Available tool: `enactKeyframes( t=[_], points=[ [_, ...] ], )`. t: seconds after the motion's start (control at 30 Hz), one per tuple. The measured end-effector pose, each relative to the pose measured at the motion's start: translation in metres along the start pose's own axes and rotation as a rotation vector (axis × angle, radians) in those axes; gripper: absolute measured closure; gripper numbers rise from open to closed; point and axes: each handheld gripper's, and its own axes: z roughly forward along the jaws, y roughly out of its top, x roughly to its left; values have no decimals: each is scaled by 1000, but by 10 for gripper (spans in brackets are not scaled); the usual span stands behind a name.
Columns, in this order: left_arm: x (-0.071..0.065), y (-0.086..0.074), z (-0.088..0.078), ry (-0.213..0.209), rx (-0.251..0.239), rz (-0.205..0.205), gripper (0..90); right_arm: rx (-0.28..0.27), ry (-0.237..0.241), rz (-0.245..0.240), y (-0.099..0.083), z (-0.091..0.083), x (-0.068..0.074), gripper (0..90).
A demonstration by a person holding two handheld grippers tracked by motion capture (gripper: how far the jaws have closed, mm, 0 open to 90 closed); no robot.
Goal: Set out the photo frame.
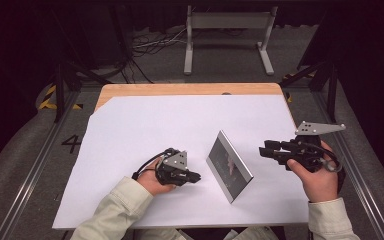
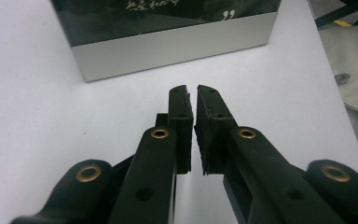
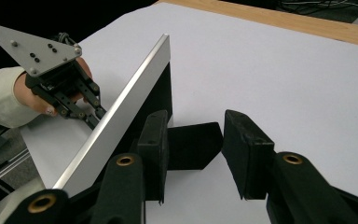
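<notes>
So the thing in the middle here is a silver-edged, dark-faced picture frame [image 1: 228, 165] standing tilted on the white sheet covering the table [image 1: 145, 125], a bit toward the person's side and right of centre. Its long axis is running diagonally, from the far-left corner down to the near-right corner. The dark face with some pale lettering is looking toward the left hand side. In the right gripper view you can see the back, where a black fold-out stand [image 3: 191, 144] is propping it up.

The left gripper [image 1: 192, 176] is sitting low on the sheet just beside the frame's face, pointing right at its lower edge, and its jaws are nearly together with just a thin slit between the pads, holding nothing. In the left gripper view the frame's silver bottom band [image 2: 168, 49] is lying straight ahead of the tips, near but not touching.

The right gripper [image 1: 264, 150] is hovering off the back side, jaws parted moderately and empty, aimed at the frame's rear, with the stand showing between its jaws.

My guess: left is closer, but right is the one lined up with the stand, so either could go first.

No containers anywhere, just the wooden table edge [image 1: 180, 89] peeking out at the far side.
</notes>
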Motion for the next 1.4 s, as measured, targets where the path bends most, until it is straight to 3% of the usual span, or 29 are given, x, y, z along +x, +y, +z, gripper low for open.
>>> enactKeyframes(
  t=[0.27, 0.5, 0.77, 0.9, 1.07, 1.4],
  points=[
    [9, -11, -13, 37, -19, -32, 844, 19, -5, 5, 3, -2, 6, 616],
    [9, -18, -26, 72, -54, -57, 832, 26, -16, 15, 7, -2, 8, 617],
    [7, -27, -36, 91, -76, -85, 835, 92, -32, 17, 26, -1, 9, 620],
    [7, -27, -36, 92, -68, -80, 840, 134, -47, 41, 32, 0, 8, 626],
    [9, -29, -36, 94, -65, -89, 846, 194, -58, 109, 40, 1, 6, 617],
    [9, -29, -33, 97, -55, -89, 847, 270, -70, 200, 48, 2, 6, 621]
  ],
)
